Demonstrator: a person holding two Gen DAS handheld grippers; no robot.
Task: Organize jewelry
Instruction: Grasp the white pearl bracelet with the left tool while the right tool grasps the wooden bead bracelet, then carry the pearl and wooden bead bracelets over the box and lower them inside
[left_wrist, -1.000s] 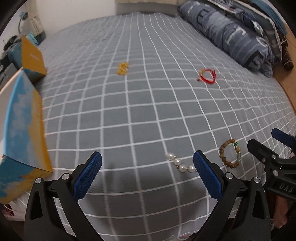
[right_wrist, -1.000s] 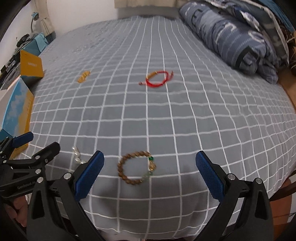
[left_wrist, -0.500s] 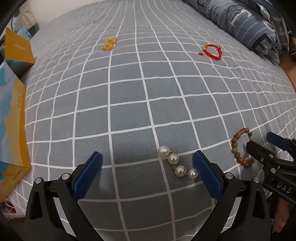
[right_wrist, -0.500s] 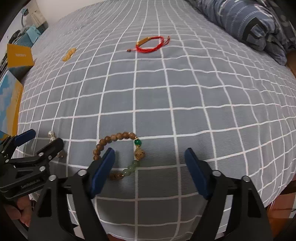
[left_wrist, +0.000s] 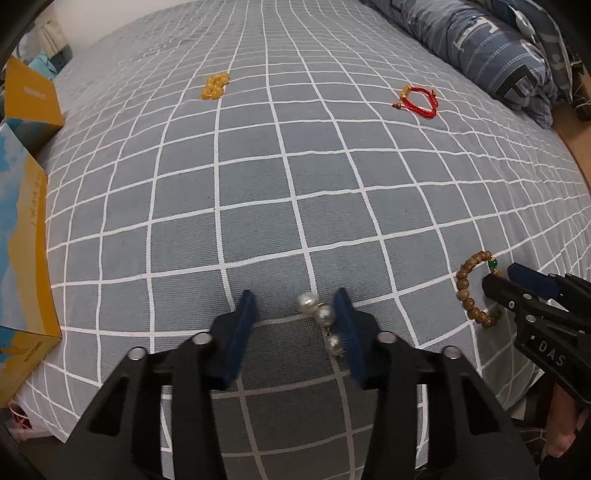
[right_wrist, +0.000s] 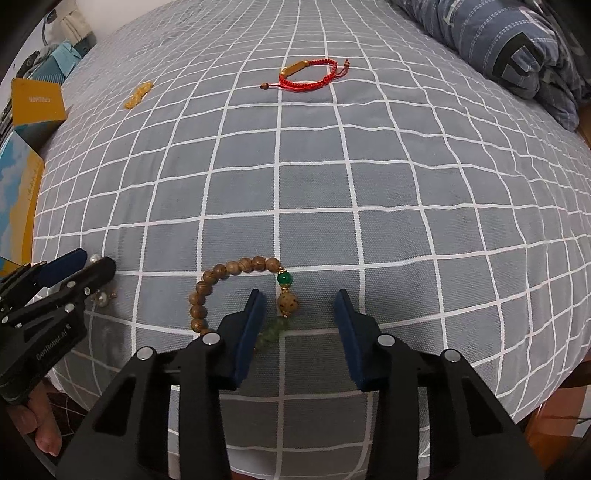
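While both of my handheld grippers sit low over the near edge of the bed (left_wrist: 295, 184), jewelry lies scattered across its grey, white-checked cover. At far left, two yellow-and-blue boxes (left_wrist: 26, 258) stand against the bed's side, one behind the other. Farther up the cover, a small cluster of yellow beads (left_wrist: 215, 85) rests well apart from everything else. In front of it, my left gripper (left_wrist: 295, 317) has its jaws partly open around a short pearl strand (left_wrist: 320, 322); the strand lies on the cover between the blue pads, close against the right-hand pad, and I cannot tell whether that pad touches it. From the right wrist view, the same left gripper (right_wrist: 79, 266) shows at the left edge with a pearl peeking past its tip. Next along, a wooden bead bracelet (right_wrist: 236, 295) with a green bead and pale green stones lies near the bed's front edge. My right gripper (right_wrist: 300, 308) is down over it with jaws open: the left pad sits inside the bracelet's loop, and the green bead, a speckled bead and the pale stones lie between the pads, not clamped. Beyond, toward the head of the bed, a red cord bracelet (right_wrist: 308, 75) with a gold tube lies alone. At far right, a bunched blue patterned duvet (left_wrist: 498, 59) runs along the bed's edge.
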